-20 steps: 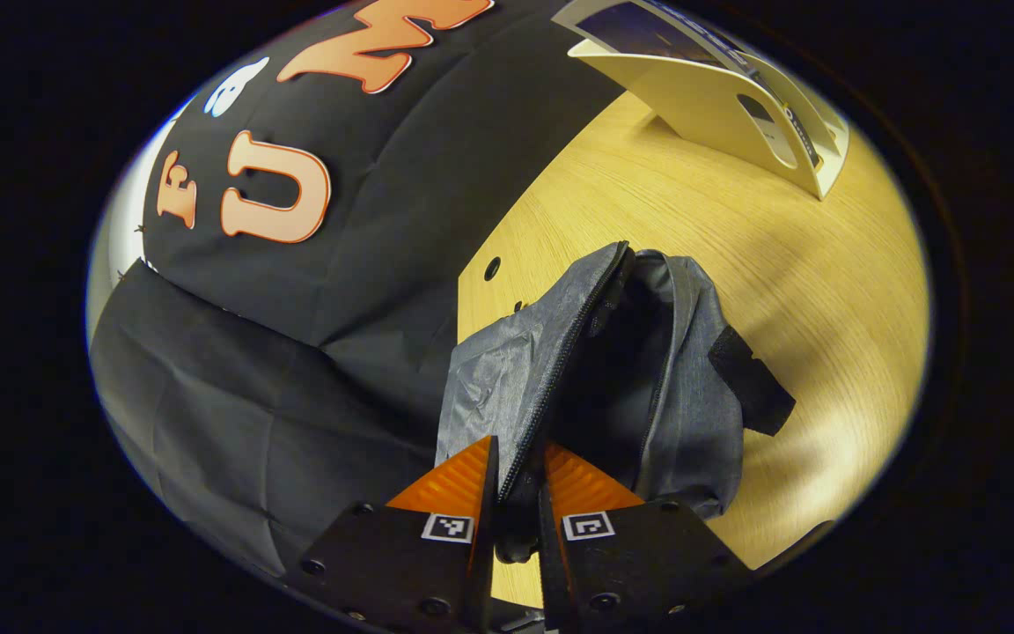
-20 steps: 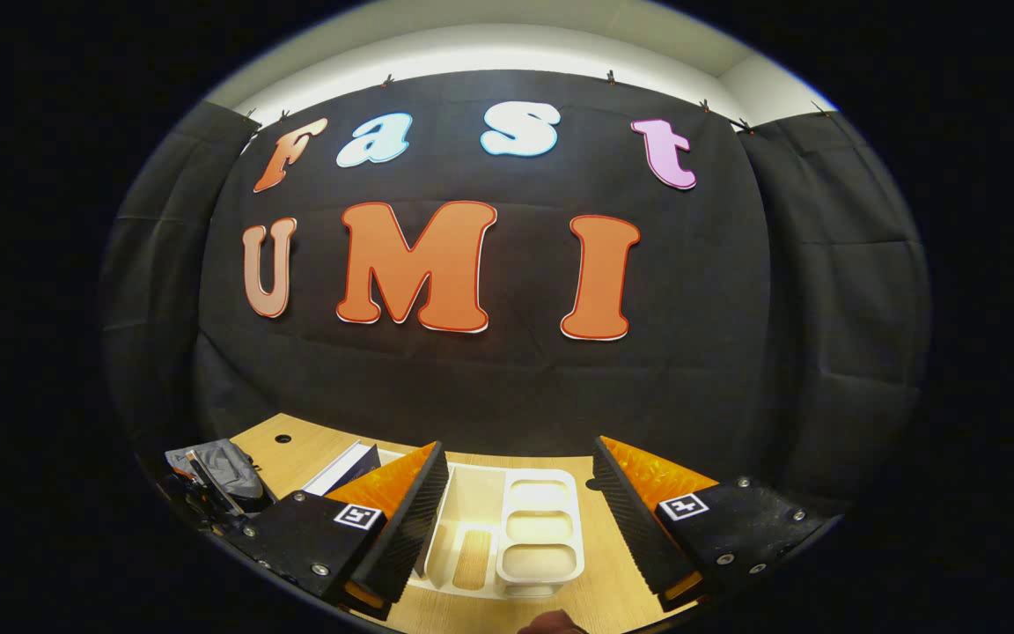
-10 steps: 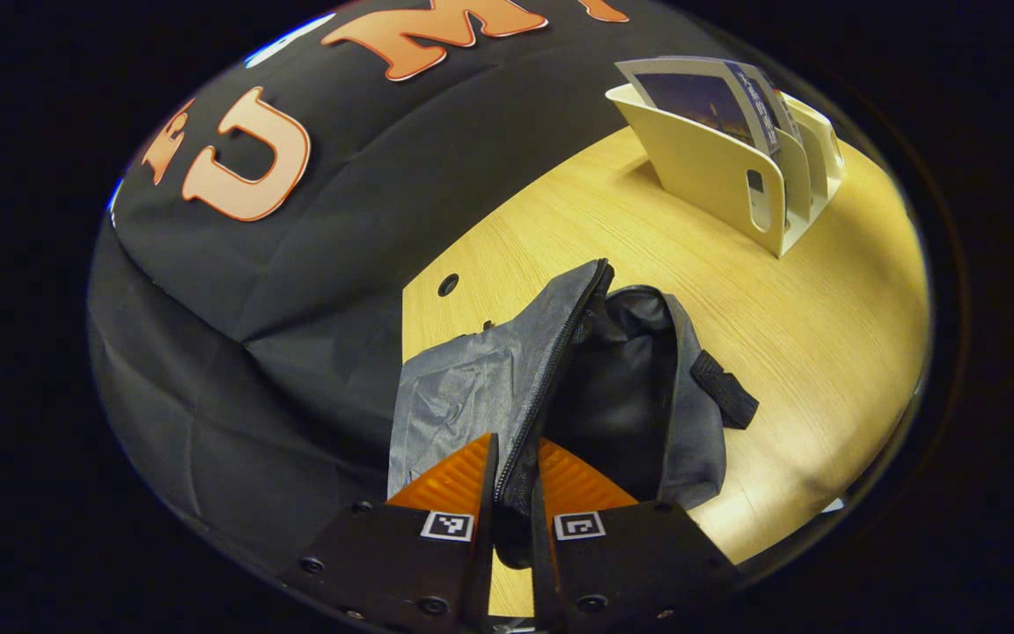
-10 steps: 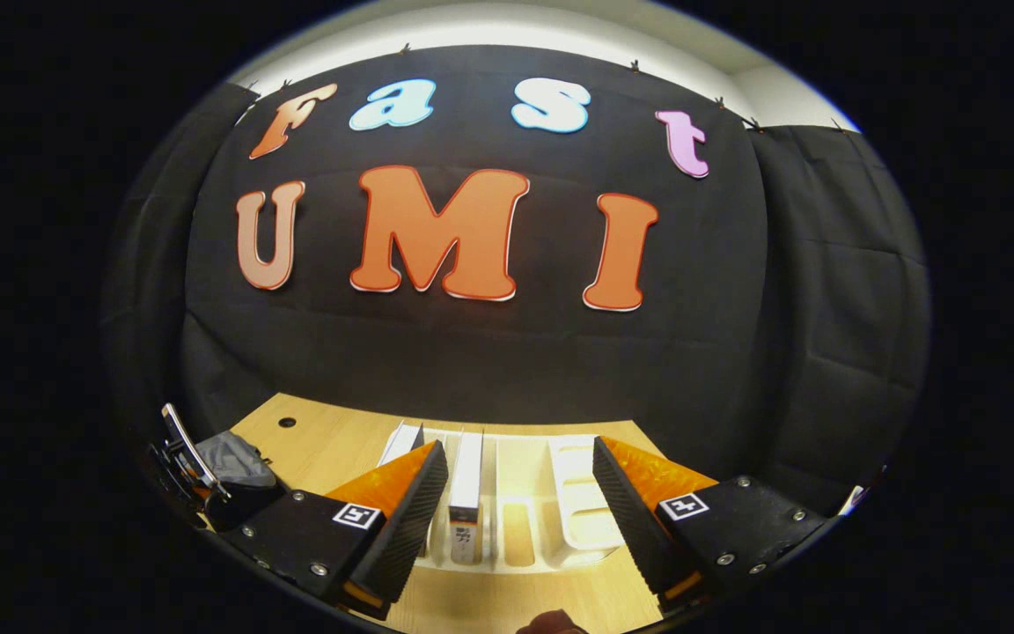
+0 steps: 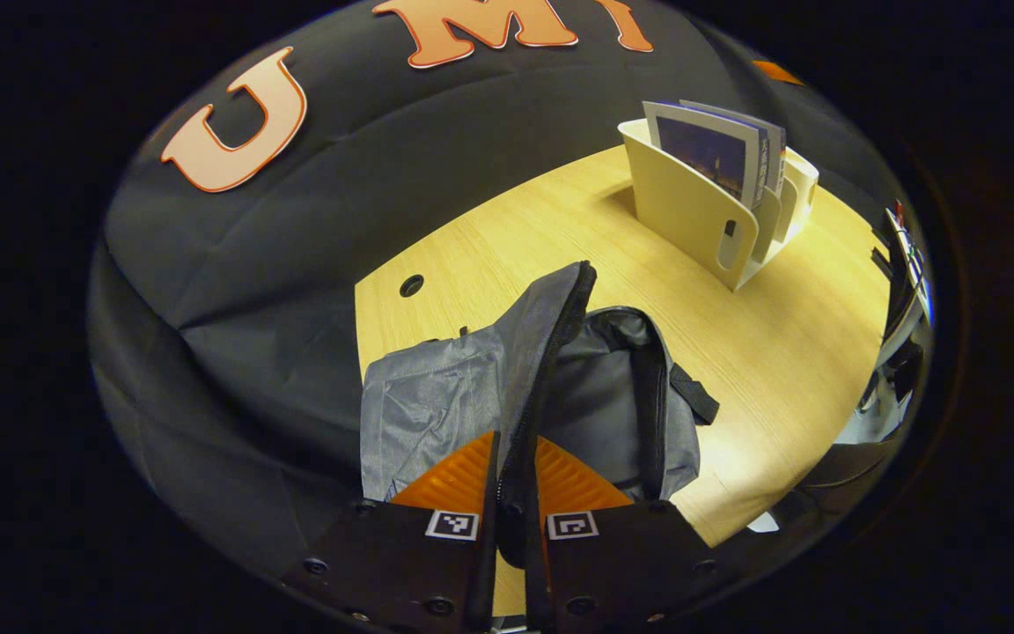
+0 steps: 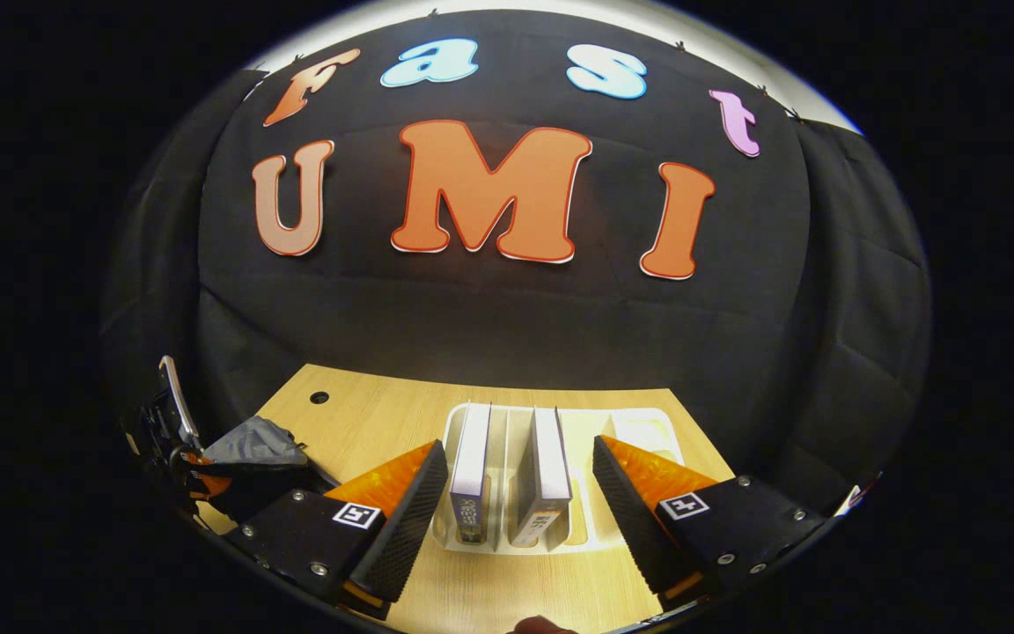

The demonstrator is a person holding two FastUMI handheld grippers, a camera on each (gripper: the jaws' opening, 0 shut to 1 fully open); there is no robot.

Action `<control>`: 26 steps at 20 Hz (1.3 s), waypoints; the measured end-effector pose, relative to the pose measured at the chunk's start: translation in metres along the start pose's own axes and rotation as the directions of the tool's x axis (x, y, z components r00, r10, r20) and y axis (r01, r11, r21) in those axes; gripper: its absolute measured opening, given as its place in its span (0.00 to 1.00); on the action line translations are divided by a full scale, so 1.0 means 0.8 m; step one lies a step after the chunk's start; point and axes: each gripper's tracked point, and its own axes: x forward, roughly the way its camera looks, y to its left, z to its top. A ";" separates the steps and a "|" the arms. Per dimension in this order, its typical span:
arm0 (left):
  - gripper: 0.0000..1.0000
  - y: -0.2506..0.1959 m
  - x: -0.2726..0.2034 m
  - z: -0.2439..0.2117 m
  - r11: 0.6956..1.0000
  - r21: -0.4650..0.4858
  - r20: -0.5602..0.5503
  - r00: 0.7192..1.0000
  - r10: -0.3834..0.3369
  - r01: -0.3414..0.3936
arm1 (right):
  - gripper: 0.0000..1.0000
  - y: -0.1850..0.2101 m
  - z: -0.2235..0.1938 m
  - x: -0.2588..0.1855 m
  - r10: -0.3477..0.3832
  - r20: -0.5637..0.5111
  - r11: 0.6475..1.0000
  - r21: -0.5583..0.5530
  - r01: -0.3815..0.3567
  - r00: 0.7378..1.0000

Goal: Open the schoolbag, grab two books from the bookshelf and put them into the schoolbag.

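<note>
Right tongs (image 6: 514, 493) tipped down; two books (image 6: 470, 471) now between open fingers.

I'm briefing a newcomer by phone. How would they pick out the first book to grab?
On the wooden table stands a cream bookshelf. Two books stand upright in it; the left book sits nearest the schoolbag, unlike its neighbour.

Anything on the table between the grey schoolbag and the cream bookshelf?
No: in the left gripper view, only bare wooden table separates the grey fabric schoolbag from the cream plastic bookshelf.
</note>
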 end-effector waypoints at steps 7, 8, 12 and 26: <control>0.14 0.033 -0.023 0.016 0.993 -0.016 -0.025 0.993 -0.115 0.115 | 0.99 0.052 -0.016 0.037 0.049 -0.189 0.993 -0.094 -0.068 0.981; 0.14 0.037 -0.025 0.015 0.991 -0.016 -0.038 0.991 -0.130 0.129 | 0.99 0.056 -0.022 0.045 0.055 -0.222 0.991 -0.107 -0.081 0.973; 0.14 0.052 -0.026 0.018 0.987 -0.021 -0.068 0.985 -0.160 0.159 | 0.99 0.068 -0.038 0.078 0.082 -0.357 0.987 -0.099 -0.125 0.930; 0.14 0.057 -0.013 0.027 0.981 -0.057 -0.192 0.962 -0.195 0.187 | 0.79 0.054 -0.112 0.176 0.110 -0.699 0.994 0.062 -0.094 0.706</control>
